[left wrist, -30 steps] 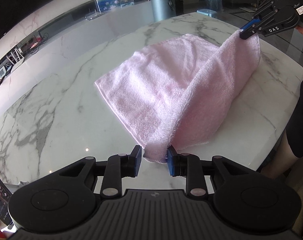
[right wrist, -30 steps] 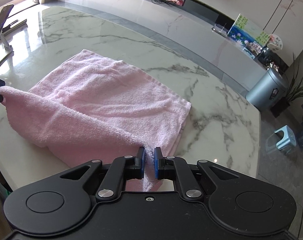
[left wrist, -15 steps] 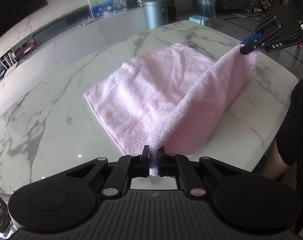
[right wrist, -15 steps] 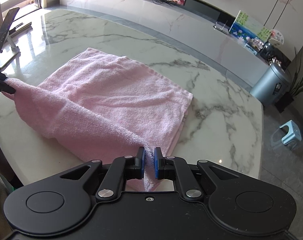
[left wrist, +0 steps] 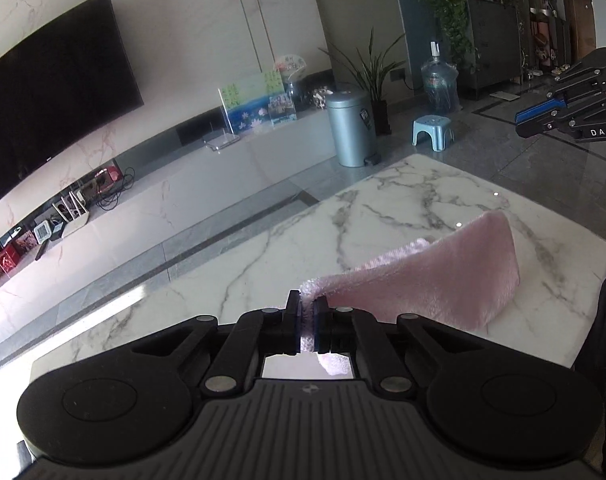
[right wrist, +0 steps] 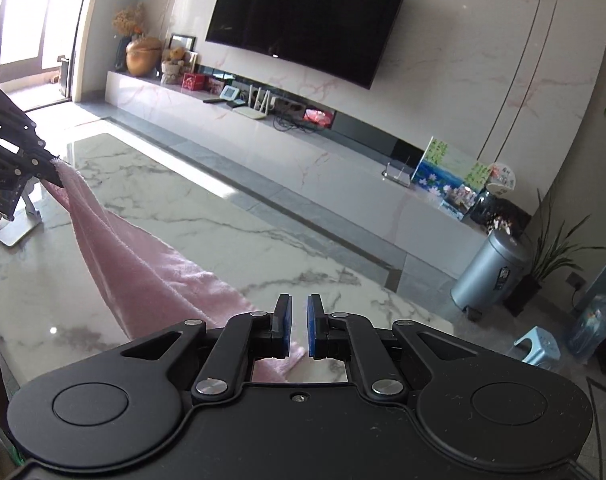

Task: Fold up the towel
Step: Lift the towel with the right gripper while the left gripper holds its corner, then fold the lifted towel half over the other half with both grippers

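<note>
The pink towel (left wrist: 431, 280) lies on the white marble table (left wrist: 383, 216). My left gripper (left wrist: 309, 320) is shut on one towel corner and holds it raised, so the cloth slopes down to the table; it also shows in the right wrist view (right wrist: 51, 168) with the towel (right wrist: 143, 264) hanging from it. My right gripper (right wrist: 299, 326) is a little open, with nothing between its blue pads (right wrist: 313, 326); the towel edge lies below it. In the left wrist view the right gripper (left wrist: 521, 120) hangs in the air with no cloth in it.
A phone stand (right wrist: 19, 220) sits on the table's far left. A grey bin (left wrist: 349, 128), a blue stool (left wrist: 433, 130) and a water bottle (left wrist: 439, 80) stand on the floor beyond the table. A low TV cabinet (right wrist: 303, 144) runs along the wall.
My right gripper has opened and let go of its towel corner and risen clear. Both cameras have tilted up. My left gripper still holds its corner, now lifted higher.
</note>
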`<action>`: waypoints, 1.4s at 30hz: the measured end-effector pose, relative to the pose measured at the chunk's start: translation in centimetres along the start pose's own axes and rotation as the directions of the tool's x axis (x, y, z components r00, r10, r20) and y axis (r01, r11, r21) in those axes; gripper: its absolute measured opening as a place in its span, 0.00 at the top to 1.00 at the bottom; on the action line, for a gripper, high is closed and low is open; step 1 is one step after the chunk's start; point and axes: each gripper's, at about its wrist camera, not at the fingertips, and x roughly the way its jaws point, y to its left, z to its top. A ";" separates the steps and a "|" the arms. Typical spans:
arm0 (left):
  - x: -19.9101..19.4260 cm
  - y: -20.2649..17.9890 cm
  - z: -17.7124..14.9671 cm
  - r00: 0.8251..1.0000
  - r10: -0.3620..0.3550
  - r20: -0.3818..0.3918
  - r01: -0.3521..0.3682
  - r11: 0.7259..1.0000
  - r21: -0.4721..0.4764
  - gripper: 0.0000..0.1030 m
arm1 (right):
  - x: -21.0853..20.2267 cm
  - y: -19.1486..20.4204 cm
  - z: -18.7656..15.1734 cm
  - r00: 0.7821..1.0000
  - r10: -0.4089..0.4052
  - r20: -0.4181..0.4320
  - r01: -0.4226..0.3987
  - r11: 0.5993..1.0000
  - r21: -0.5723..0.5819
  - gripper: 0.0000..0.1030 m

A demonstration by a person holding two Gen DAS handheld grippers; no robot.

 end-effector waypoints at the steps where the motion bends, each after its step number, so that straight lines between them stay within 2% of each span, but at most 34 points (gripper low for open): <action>1: 0.0 -0.1 0.1 1.000 0.001 -0.002 -0.001 1.000 0.007 0.96 | -0.1 0.0 0.5 1.000 0.008 -0.001 -0.008 1.000 -0.012 0.94; 3: -0.1 -0.2 0.2 1.000 0.003 -0.006 -0.003 1.000 0.020 0.96 | 0.7 0.7 0.5 0.997 0.055 -0.048 -0.057 0.997 -0.048 0.94; 6: -0.3 -0.5 0.5 1.000 0.007 -0.012 -0.006 0.999 0.040 0.96 | 2.4 2.2 -0.6 0.982 0.146 -0.118 -0.155 0.986 -0.067 0.91; 10: -0.4 -0.8 0.8 1.000 0.011 -0.019 -0.010 0.998 0.067 0.96 | 4.7 4.4 -2.7 0.940 0.284 -0.189 -0.299 0.953 -0.056 0.88; 14: -0.6 -0.9 0.9 0.999 0.017 -0.030 -0.014 0.996 0.087 0.96 | 6.7 6.8 -3.9 0.900 0.353 -0.254 -0.391 0.913 -0.115 0.71; 18: -0.7 0.1 -0.4 0.998 0.023 -0.058 -0.019 0.997 0.073 0.96 | 8.8 8.4 -4.1 0.865 0.401 -0.300 -0.460 0.874 -0.157 0.68; 25: -0.4 2.3 -2.2 0.993 0.022 -0.113 -0.017 0.999 0.048 0.96 | 12.9 10.7 -3.6 0.821 0.436 -0.370 -0.526 0.829 -0.190 0.68; 32: 1.0 5.0 -3.7 0.985 0.016 -0.169 -0.012 1.000 0.022 0.96 | 17.2 12.3 -2.6 0.767 0.456 -0.452 -0.591 0.776 -0.220 0.60; 42: 2.4 7.6 -6.0 0.978 -0.009 -0.209 0.003 1.000 -0.029 0.96 | 24.1 13.5 -1.8 0.649 0.491 -0.581 -0.694 0.695 -0.188 0.55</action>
